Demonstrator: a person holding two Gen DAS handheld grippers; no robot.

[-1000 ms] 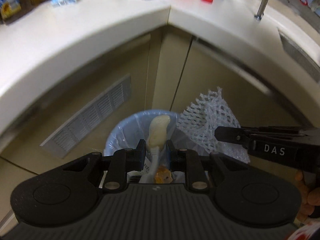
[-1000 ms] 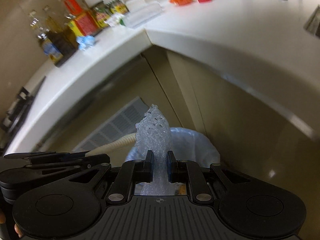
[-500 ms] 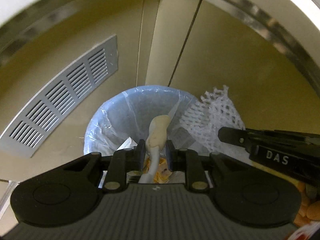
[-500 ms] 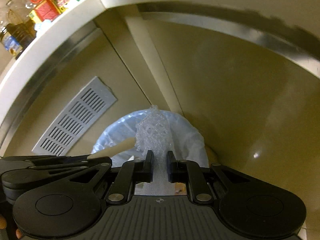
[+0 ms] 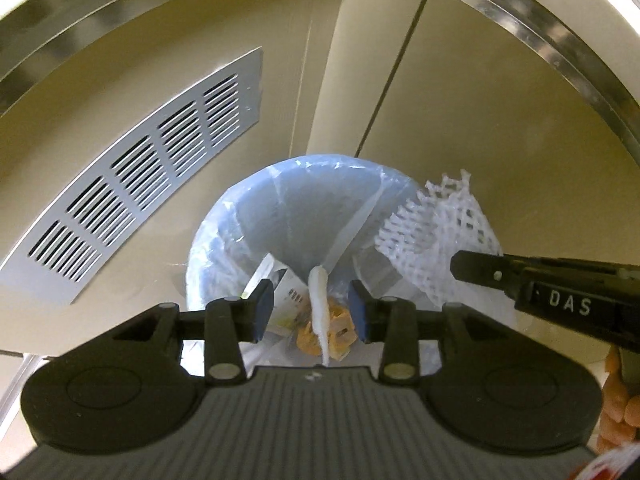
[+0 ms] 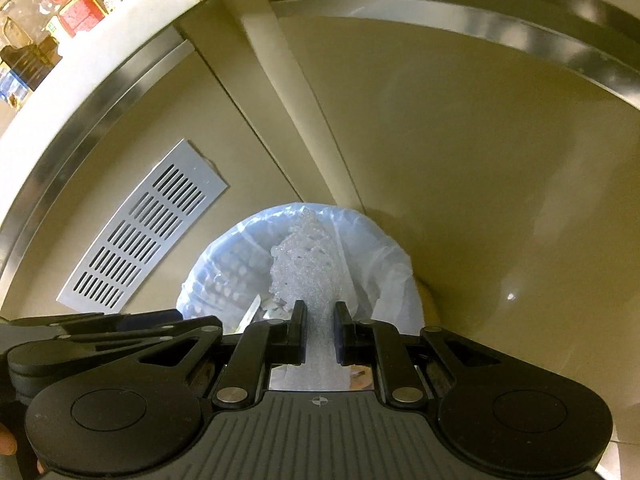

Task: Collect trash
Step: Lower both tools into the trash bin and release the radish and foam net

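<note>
Left wrist: our left gripper (image 5: 312,312) is opening over the lined bin (image 5: 224,236), pale peel strip (image 5: 319,304) loose between the pads, dropping in. Our right gripper (image 6: 317,334) is clamped on the foam net (image 6: 304,256), above the bin; that release is left.

Both wrist cameras look steeply down from close above at the round bin lined with pale blue plastic (image 5: 256,216) (image 6: 372,240), set against beige cabinet doors (image 5: 480,128). Both also share the grey slotted vent panel (image 5: 132,196) (image 6: 148,224); the left camera seems nearer.
</note>
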